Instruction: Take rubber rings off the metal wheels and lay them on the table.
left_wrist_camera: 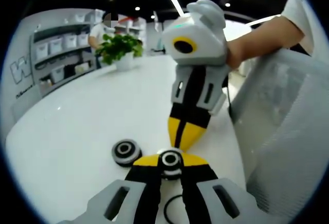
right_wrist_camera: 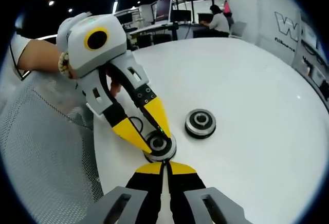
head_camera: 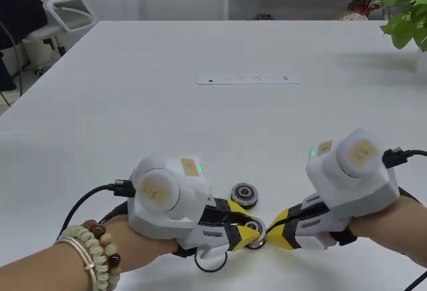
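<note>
One wheel [head_camera: 255,228] lies on the table [head_camera: 200,124] between left gripper [head_camera: 243,223] and right gripper [head_camera: 271,238], second wheel [head_camera: 244,194] just behind

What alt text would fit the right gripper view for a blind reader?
The left gripper clamps a small metal wheel on a white table, while the shut right gripper touches its rim. A second wheel lies nearby.

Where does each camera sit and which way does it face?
Head view: on the headset, facing down at the white table; both wrists, left claw and right claw show.
Left gripper view: on the left claw, facing along its own jaws at the gripped metal wheel, right claw opposite.
Right gripper view: on the right claw, facing along its own jaws at the left claw.
All three share that metal wheel and the second wheel.
</note>
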`<state>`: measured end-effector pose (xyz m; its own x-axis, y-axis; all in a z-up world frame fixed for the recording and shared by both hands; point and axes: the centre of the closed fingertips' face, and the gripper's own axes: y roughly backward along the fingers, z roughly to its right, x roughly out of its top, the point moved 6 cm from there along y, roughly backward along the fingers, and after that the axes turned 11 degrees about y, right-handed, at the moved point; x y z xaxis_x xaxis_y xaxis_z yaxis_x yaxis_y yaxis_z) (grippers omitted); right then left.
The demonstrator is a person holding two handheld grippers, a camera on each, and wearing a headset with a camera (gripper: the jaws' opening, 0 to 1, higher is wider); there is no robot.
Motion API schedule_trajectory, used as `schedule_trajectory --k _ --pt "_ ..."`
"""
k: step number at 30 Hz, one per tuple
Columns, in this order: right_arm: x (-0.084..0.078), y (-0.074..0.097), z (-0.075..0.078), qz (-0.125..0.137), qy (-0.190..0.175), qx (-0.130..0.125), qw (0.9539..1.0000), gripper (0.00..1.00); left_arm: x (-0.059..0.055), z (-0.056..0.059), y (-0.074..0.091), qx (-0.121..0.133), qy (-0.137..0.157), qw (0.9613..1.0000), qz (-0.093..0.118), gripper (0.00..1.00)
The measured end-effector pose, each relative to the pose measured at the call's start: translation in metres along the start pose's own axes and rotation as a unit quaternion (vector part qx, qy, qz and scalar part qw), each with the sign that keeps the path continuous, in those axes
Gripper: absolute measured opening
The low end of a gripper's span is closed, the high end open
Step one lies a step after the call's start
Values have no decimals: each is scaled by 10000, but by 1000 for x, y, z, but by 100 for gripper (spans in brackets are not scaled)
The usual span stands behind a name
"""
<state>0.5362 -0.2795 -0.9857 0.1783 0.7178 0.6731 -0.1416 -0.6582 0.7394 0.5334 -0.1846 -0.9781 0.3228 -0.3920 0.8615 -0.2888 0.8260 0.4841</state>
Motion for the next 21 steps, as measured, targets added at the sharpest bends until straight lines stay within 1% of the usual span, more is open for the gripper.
schedule_trajectory --k 2,3,4,9,12,15,17,18,21 --pt "-1 0 1 15 -156 21 9999 0 0 0 0 -1 -8 10000 0 15" --pt "-1 1 1 33 -354 43 9994 0 0 0 0 -1 -13 10000 -1 15" --pt "-1 1 1 49 -457 56 9989 0 0 0 0 -2 -15 10000 -1 15" --pt "-2 4 3 126 -959 139 9952 0 0 0 0 -5 -31 10000 -2 15" --pt "-3 5 4 202 -1115 180 9934 0 0 0 0 -1 -33 10000 -3 15" --pt "-3 7 5 256 -1333 235 9905 0 0 0 0 3 -27 10000 0 15" --pt "-2 9 6 343 -1493 239 9879 0 0 0 0 2 -32 10000 1 15" --pt "-2 10 5 395 -1648 298 9851 0 0 0 0 2 -33 10000 1 15" --pt "-3 10 6 450 -1855 334 9810 0 0 0 1 0 -37 10000 5 15"
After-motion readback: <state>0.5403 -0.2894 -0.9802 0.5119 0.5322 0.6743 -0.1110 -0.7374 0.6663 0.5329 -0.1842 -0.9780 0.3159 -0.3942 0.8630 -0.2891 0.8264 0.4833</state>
